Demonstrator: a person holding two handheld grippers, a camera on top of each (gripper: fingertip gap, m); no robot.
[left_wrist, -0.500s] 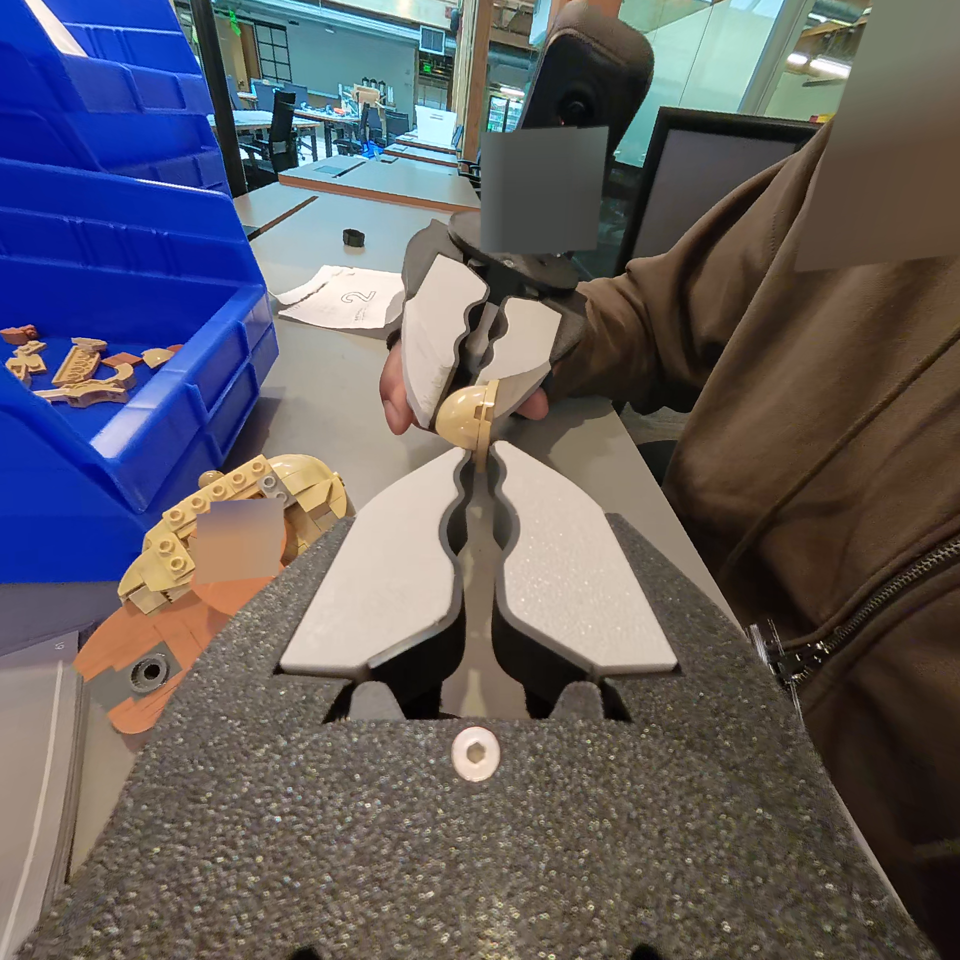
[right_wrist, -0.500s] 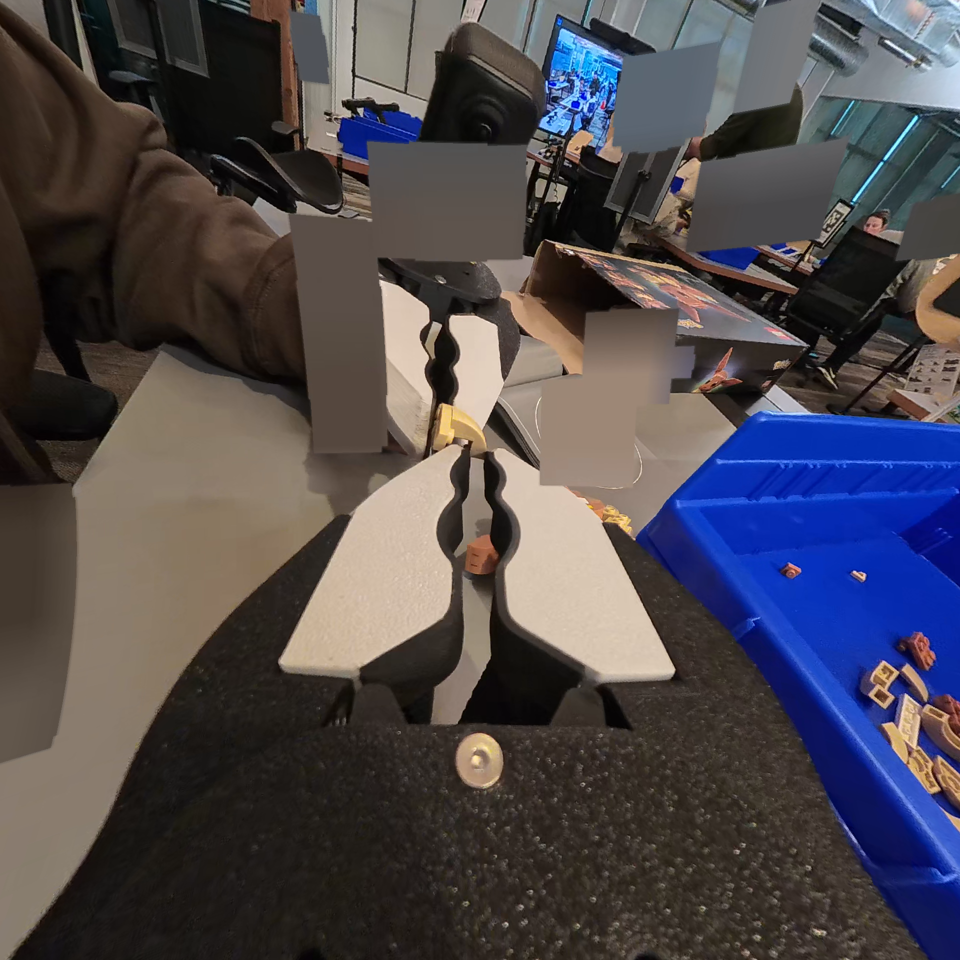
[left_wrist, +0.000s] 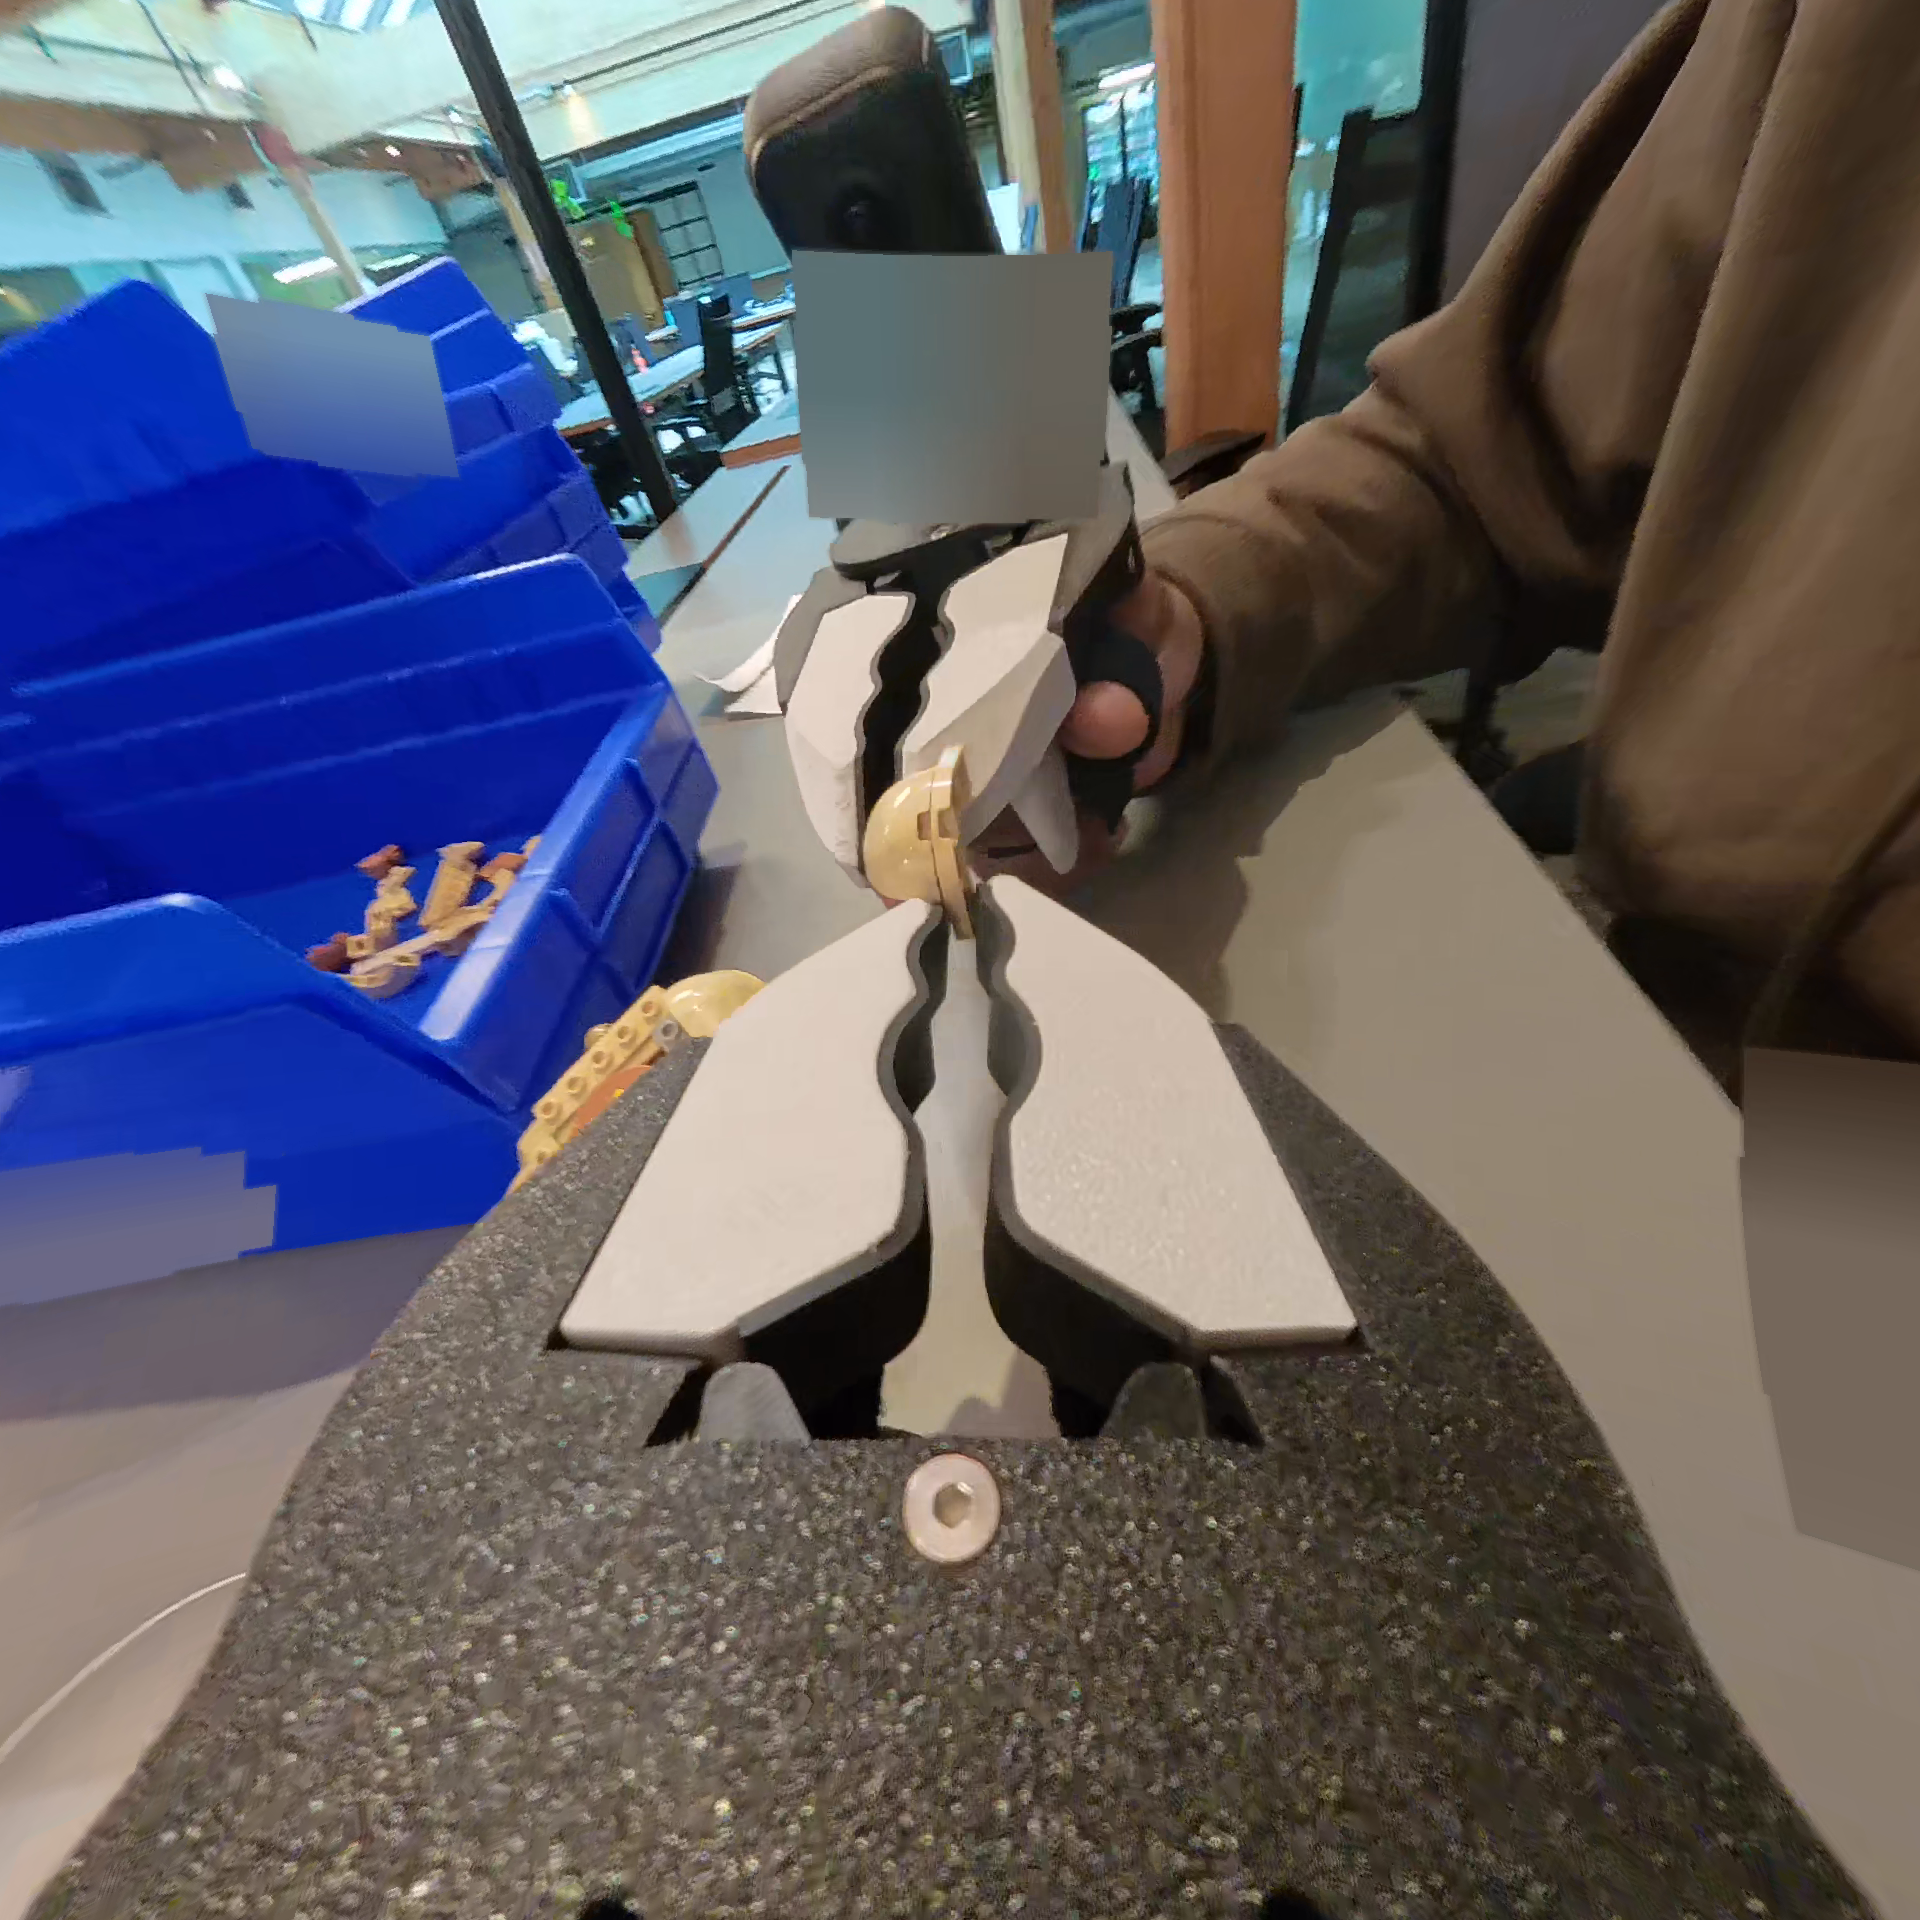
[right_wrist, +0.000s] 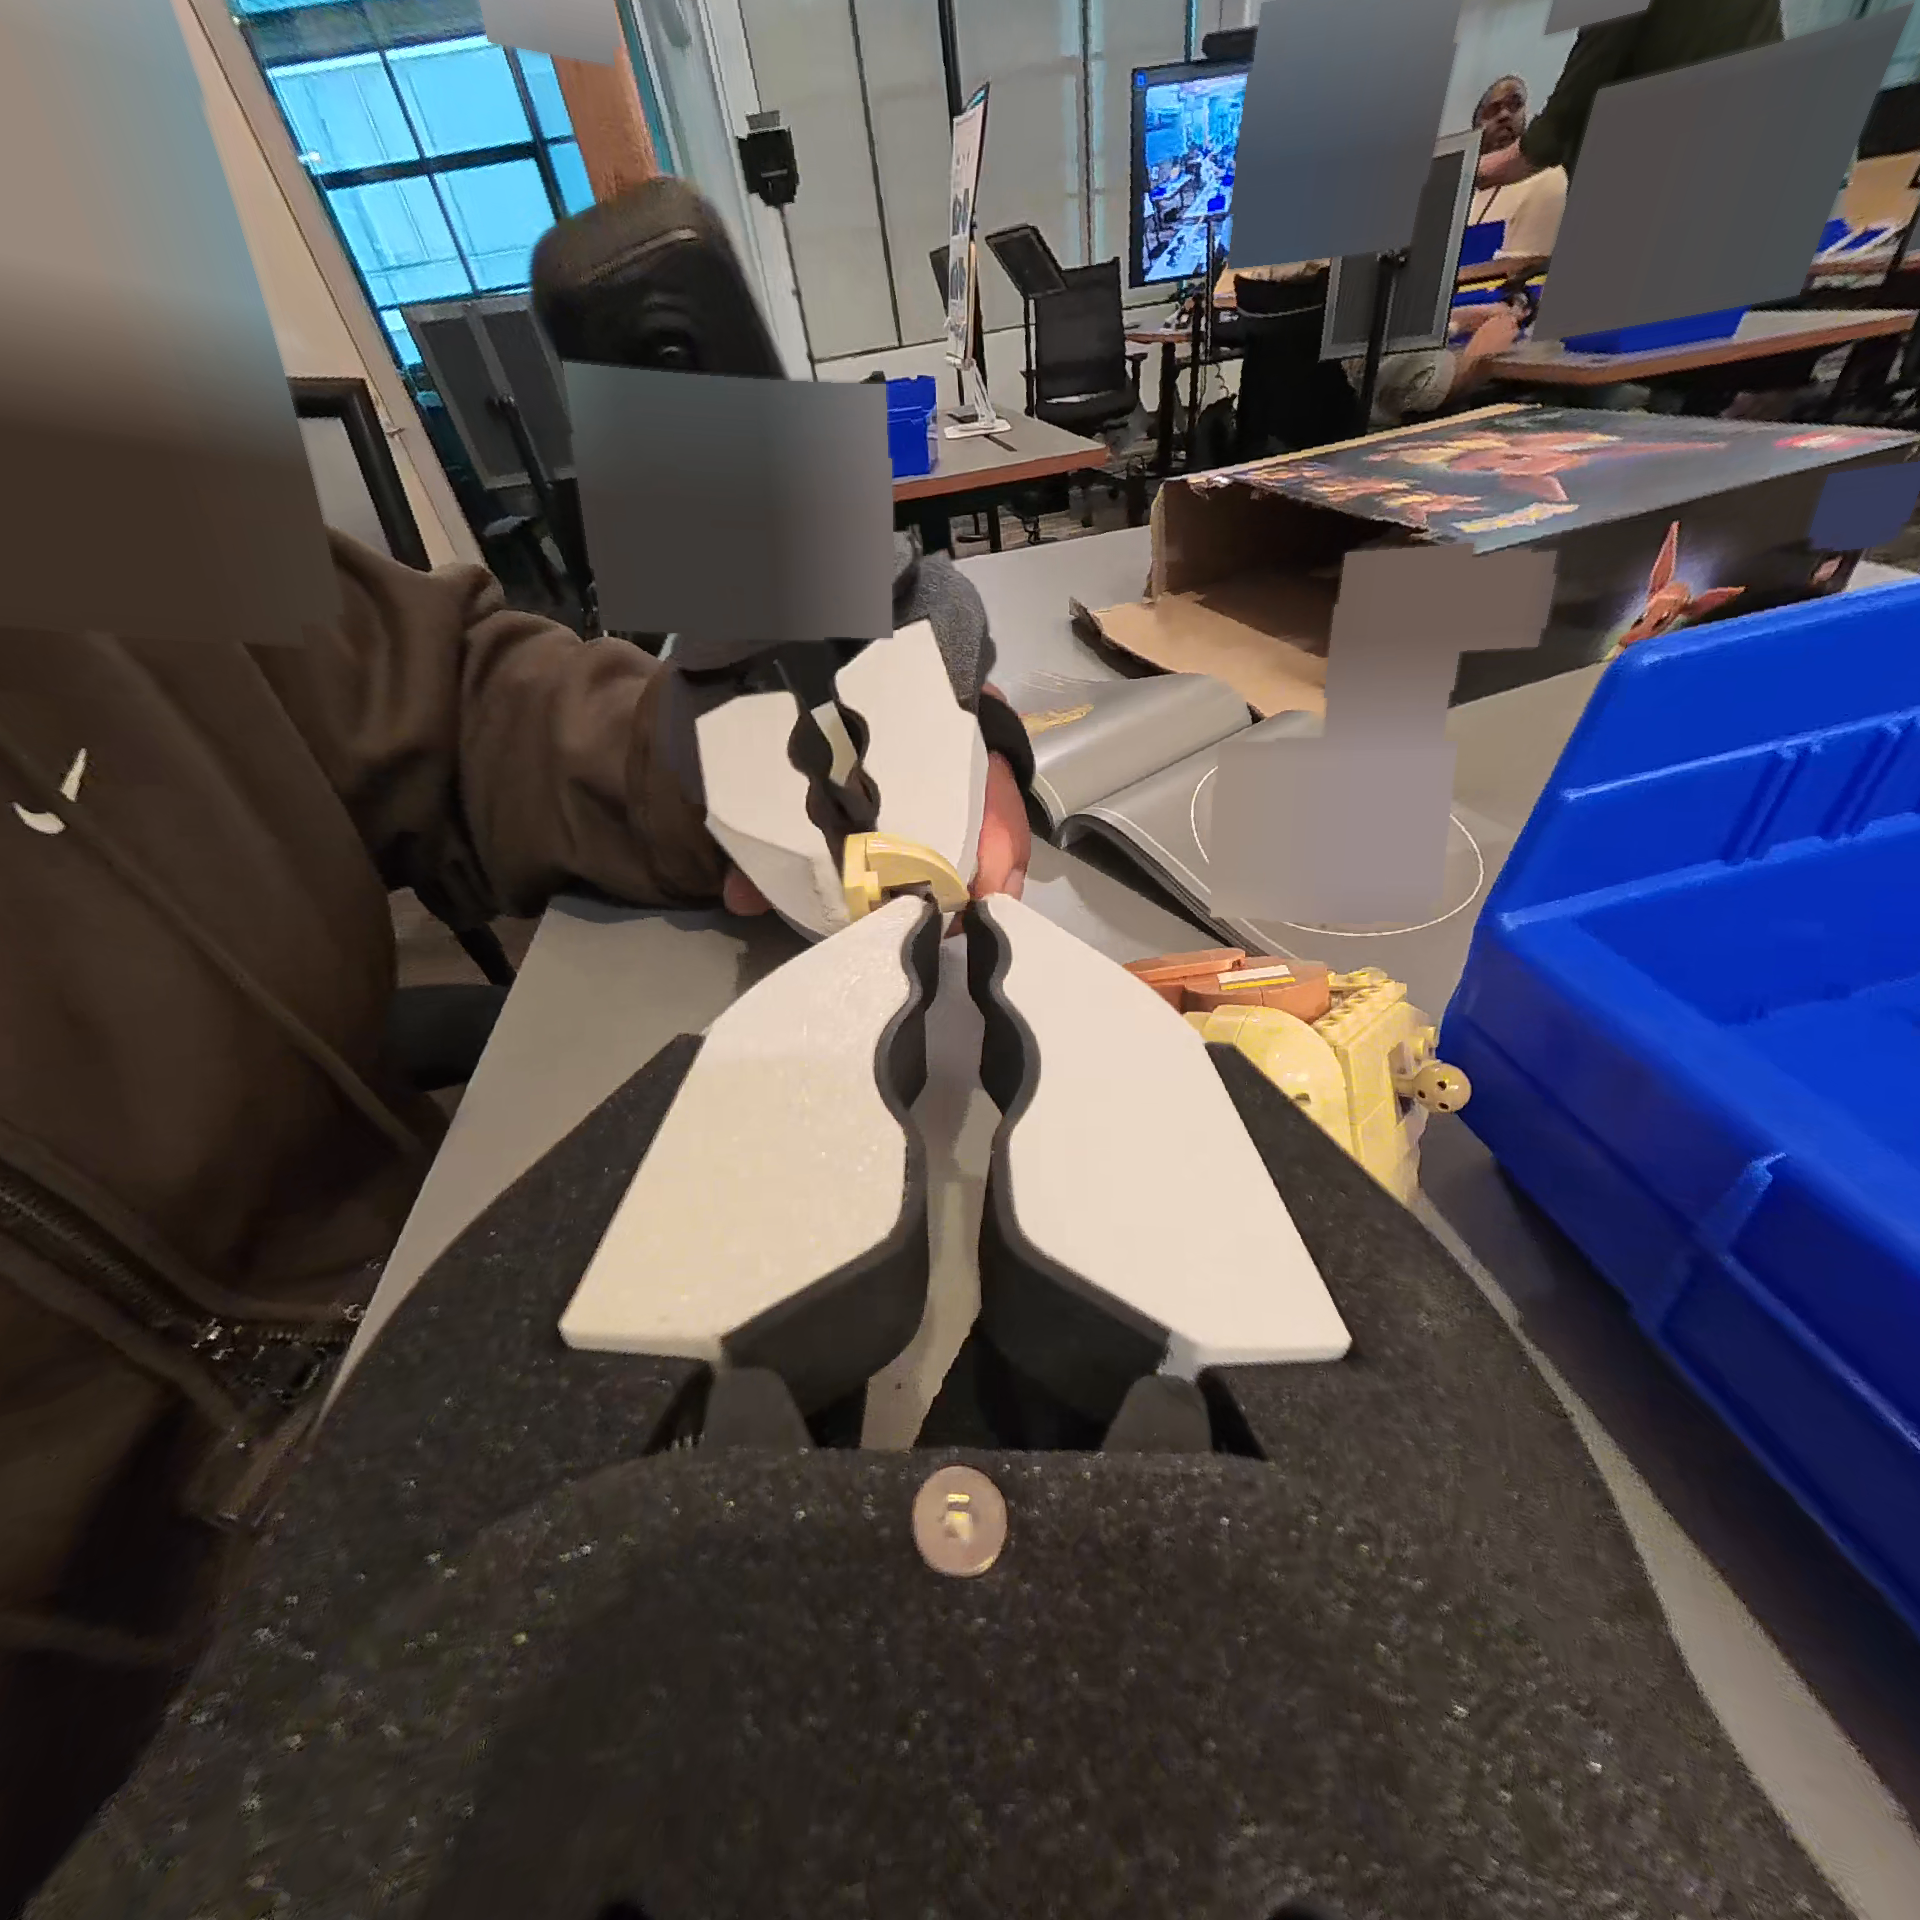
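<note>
Left wrist view: left gripper (left_wrist: 961, 914) pinches tan dome piece (left_wrist: 914, 836) by its thin plate edge; right gripper (left_wrist: 914, 790) clamps it opposite. Light, rigid, slick; likely snaps apart.

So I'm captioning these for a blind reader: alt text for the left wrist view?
Two hand-held grippers meet tip to tip over a grey table around a tan domed brick piece; blue bins with loose bricks stand on the left.
</note>
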